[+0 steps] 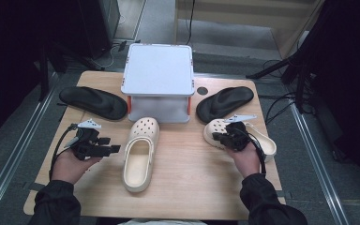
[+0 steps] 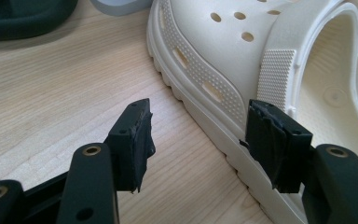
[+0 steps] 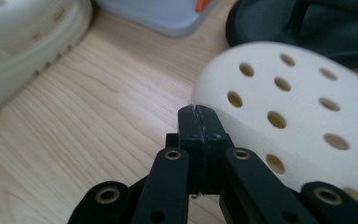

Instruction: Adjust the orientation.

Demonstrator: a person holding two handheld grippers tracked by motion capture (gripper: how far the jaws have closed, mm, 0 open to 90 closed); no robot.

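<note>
Two cream clogs lie on the wooden table (image 1: 192,183). The left clog (image 1: 140,150) (image 2: 242,56) lies in the middle with its toe pointing away from me. My left gripper (image 1: 110,145) (image 2: 199,112) stands open just left of it, its right jaw close against the clog's ribbed sole edge and nothing between the jaws. The right clog (image 1: 265,140) (image 3: 298,107) lies at the right, partly under my right hand. My right gripper (image 1: 217,137) (image 3: 198,112) is shut on nothing, its tip at the left edge of that clog's holed toe.
A light grey box-like stand (image 1: 158,70) with orange corner pieces sits at the back middle. Black slippers lie on either side of it: one on the left (image 1: 93,102), one on the right (image 1: 225,102) (image 3: 307,23). Cables and dark equipment surround the table.
</note>
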